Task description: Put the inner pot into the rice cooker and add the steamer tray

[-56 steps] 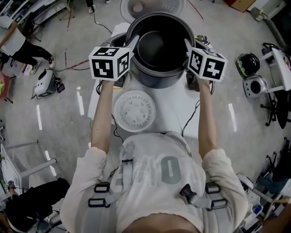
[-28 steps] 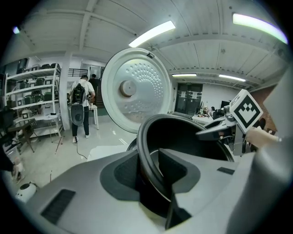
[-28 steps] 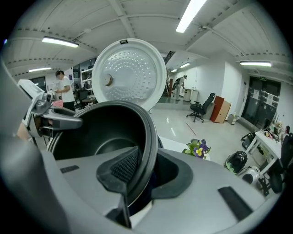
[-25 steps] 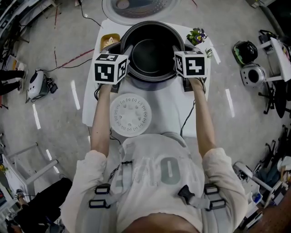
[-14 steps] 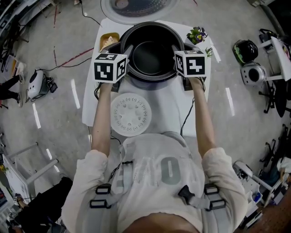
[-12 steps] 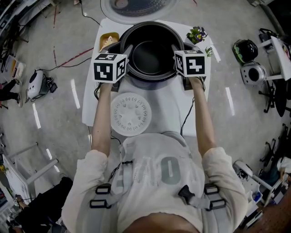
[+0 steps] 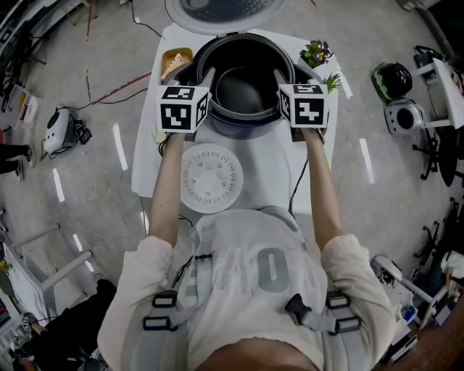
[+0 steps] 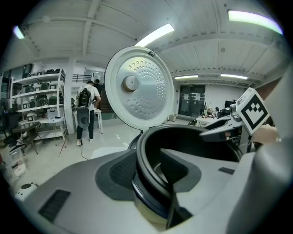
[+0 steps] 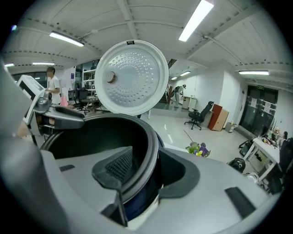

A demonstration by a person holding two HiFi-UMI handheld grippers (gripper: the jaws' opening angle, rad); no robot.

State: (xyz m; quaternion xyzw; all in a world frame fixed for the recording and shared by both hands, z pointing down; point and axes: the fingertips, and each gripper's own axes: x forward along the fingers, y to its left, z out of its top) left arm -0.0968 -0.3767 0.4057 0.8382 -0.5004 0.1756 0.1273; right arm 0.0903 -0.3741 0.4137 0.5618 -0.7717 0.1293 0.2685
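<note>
The dark inner pot [image 7: 243, 90] sits inside the rice cooker [image 7: 246, 129], whose round lid [image 7: 225, 9] stands open behind it. My left gripper [image 7: 205, 78] straddles the pot's left rim [image 8: 183, 130], one pad outside and one inside. Its jaws are opening and a gap shows at the inner pad. My right gripper [image 7: 281, 77] straddles the right rim [image 9: 151, 132] the same way, its jaws opening and clear of the rim. The white perforated steamer tray [image 7: 212, 177] lies flat on the table [image 7: 275, 167], in front of the cooker and nearer to me.
A small dish of yellow food [image 7: 175, 61] sits left of the cooker and a little potted plant [image 7: 317, 53] right of it. A cable [image 7: 297, 185] runs over the table's front. The table is narrow, with floor on both sides. A person [image 8: 87, 109] stands far off.
The pot has come down from above the cooker and now sits lower in its body. Both grippers have stayed at the rim, and the left cube has shifted slightly towards the pot.
</note>
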